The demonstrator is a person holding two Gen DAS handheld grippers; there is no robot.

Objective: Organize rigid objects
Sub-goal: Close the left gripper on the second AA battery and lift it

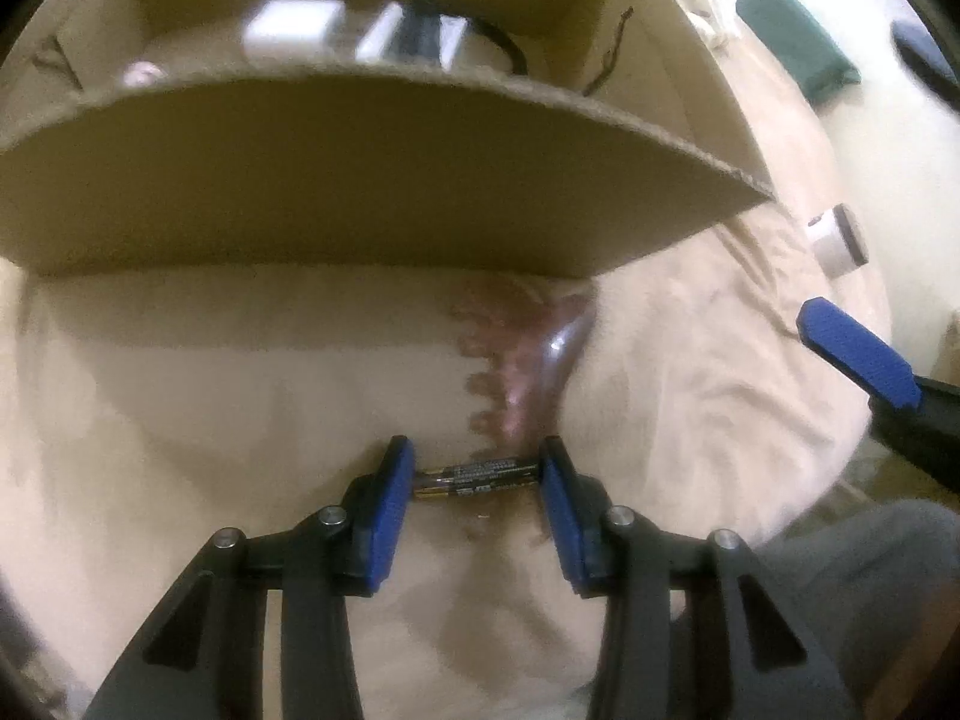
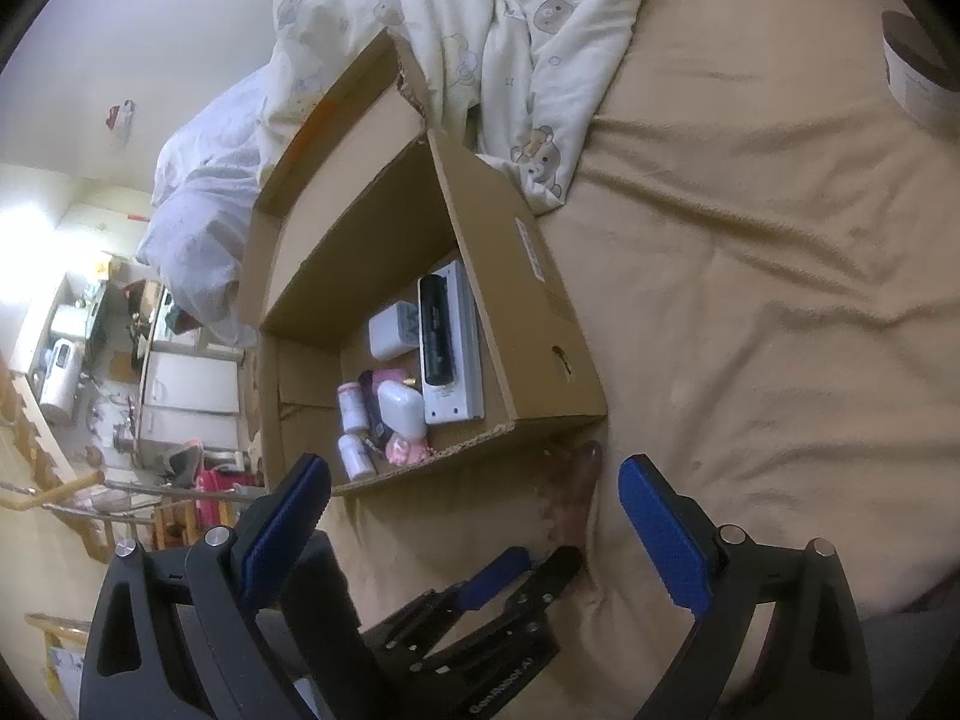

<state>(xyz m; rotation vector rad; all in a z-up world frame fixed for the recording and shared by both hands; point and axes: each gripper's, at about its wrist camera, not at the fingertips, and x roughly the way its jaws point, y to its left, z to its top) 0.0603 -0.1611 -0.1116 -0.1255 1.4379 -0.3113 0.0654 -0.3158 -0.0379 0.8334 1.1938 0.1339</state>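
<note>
On the bed, my left gripper [image 1: 477,477] pinches batteries [image 1: 477,478] end to end beside the cardboard box [image 2: 528,324]; right gripper [image 2: 474,516] gapes empty. I should lift level, clearing the flap.

batteries [image 1: 477,476]: 2 | cardboard box [image 2: 540,324]: 1 | white bottles [image 2: 353,408]: 2 | remote [image 2: 437,330]: 1

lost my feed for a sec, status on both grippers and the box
Left gripper shut on batteries, low over the bed sheet. Right gripper open, empty. Cardboard box ahead, partly filled; near flap overhangs the path.
</note>
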